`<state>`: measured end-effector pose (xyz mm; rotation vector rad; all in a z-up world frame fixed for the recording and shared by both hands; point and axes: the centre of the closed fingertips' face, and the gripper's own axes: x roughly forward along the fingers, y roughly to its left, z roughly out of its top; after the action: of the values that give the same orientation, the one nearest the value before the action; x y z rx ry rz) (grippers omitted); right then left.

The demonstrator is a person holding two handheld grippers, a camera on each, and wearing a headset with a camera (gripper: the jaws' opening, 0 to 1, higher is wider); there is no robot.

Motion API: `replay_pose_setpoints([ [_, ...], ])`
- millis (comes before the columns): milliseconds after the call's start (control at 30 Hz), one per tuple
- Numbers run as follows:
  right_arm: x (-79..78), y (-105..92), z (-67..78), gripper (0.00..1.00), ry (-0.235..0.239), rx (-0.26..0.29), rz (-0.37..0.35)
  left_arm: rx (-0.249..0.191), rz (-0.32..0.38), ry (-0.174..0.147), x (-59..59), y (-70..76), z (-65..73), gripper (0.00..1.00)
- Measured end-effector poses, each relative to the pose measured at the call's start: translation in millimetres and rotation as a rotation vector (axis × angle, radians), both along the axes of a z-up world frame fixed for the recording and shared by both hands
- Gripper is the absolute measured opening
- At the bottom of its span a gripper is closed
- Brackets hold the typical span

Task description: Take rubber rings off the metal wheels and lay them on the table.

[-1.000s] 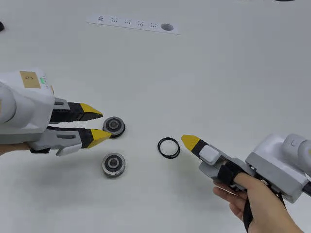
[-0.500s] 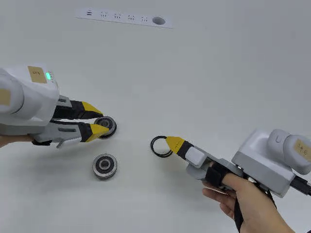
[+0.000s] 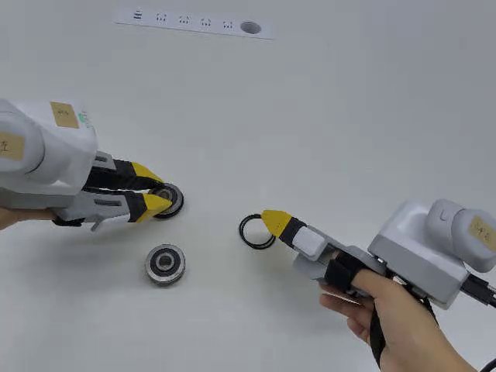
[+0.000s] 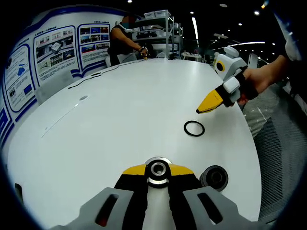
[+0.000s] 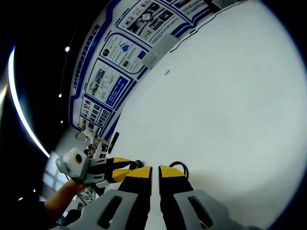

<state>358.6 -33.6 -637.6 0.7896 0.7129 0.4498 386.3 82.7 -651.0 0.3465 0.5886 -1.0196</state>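
Note:
Two metal wheels with black rubber rings lie flat on the white table (image 3: 349,116). One wheel (image 3: 168,199) (image 4: 158,168) sits between the yellow tips of my left gripper (image 3: 158,191) (image 4: 158,173), whose jaws press against its sides. The second wheel (image 3: 165,263) (image 4: 214,177) lies free, nearer to me. A loose black rubber ring (image 3: 253,231) (image 4: 194,128) (image 5: 178,166) rests on the table in the middle. My right gripper (image 3: 275,221) (image 5: 154,175) has its jaws together, tip at the ring's right edge; the left gripper view shows this right gripper (image 4: 211,101) just above the ring.
A white power strip (image 3: 194,23) lies flat at the far side of the table. A hand (image 3: 395,310) holds the right gripper at the lower right. Shelves and wall posters stand beyond the table's far edge in the left gripper view.
My left gripper slid forward until its tips came around the upper wheel. My right gripper moved left, up to the loose ring's edge. The ring and the lower wheel stayed put.

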Motion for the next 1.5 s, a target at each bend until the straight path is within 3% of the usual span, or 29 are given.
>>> replay_pose_setpoints([
  [200,2.0,5.8,3.3,0.06,0.000,0.016,0.007,0.002,-0.035,-0.041,-1.0,-1.8,-0.1,0.14],
  [733,18.3,29.9,10.2,0.07,-0.015,0.055,0.073,0.005,-0.110,-0.097,-0.8,-0.3,0.4,0.14],
  [933,25.3,51.7,9.4,0.09,-0.019,0.070,0.143,-0.022,-0.114,-0.121,-0.3,0.5,0.4,0.14],
  [1233,22.9,85.9,-0.5,0.20,-0.032,0.045,0.290,-0.028,-0.112,-0.117,0.4,-1.0,1.0,0.14],
  [1500,21.8,97.0,-12.9,0.27,-0.015,0.022,0.341,-0.029,-0.115,-0.141,-0.1,-2.2,0.9,0.13],
])
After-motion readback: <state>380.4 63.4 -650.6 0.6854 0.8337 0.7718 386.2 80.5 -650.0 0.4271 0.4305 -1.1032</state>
